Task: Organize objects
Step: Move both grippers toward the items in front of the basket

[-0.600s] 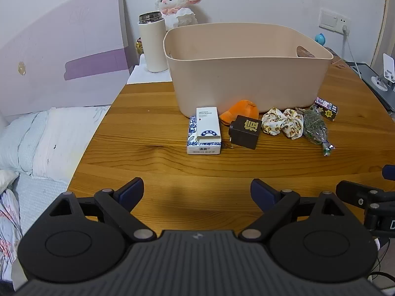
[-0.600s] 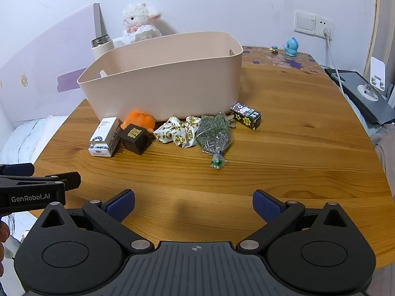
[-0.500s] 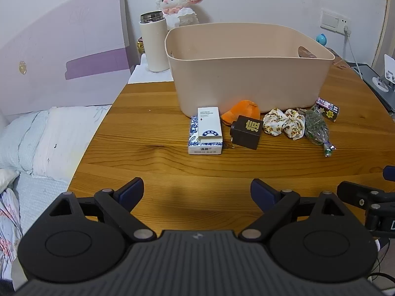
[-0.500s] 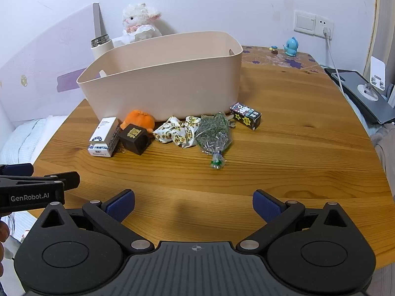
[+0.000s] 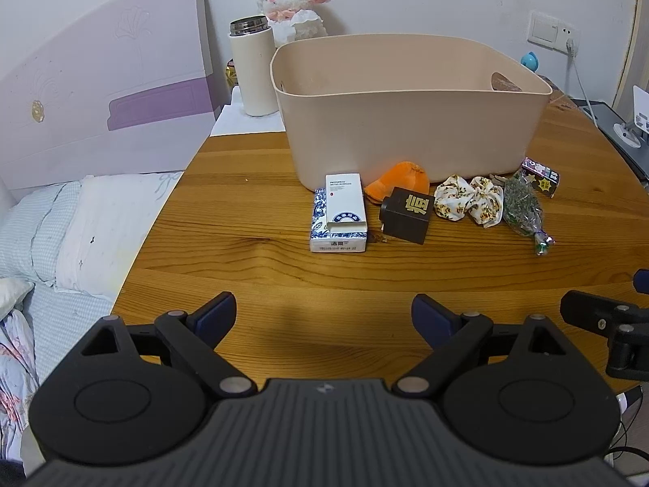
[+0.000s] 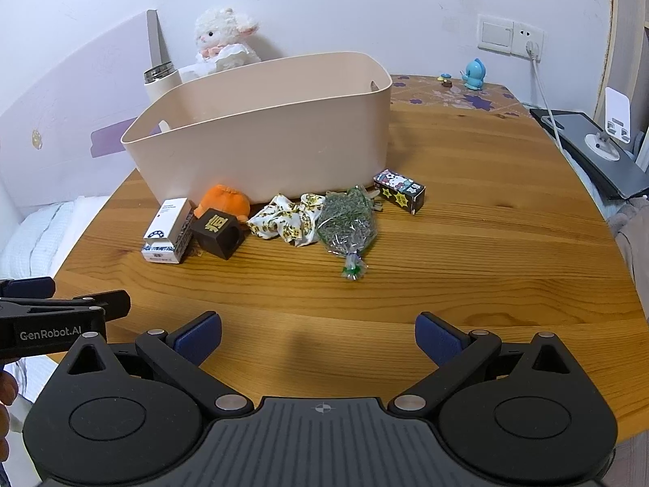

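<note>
While held low over the glossy wooden table: left gripper and right gripper both spread apart, gripping nothing. Ahead, against the smooth beige tub: stacked cardboard boxes, dark cube, crumpled floral cloth, crinkly herb packet, well apart from both grippers.

Two low fisheye views look forward across the wooden table from its near edge — the left-wrist camera sits further left; the right-wrist camera further right; both share the beige bin and the row of small items before it.
</note>
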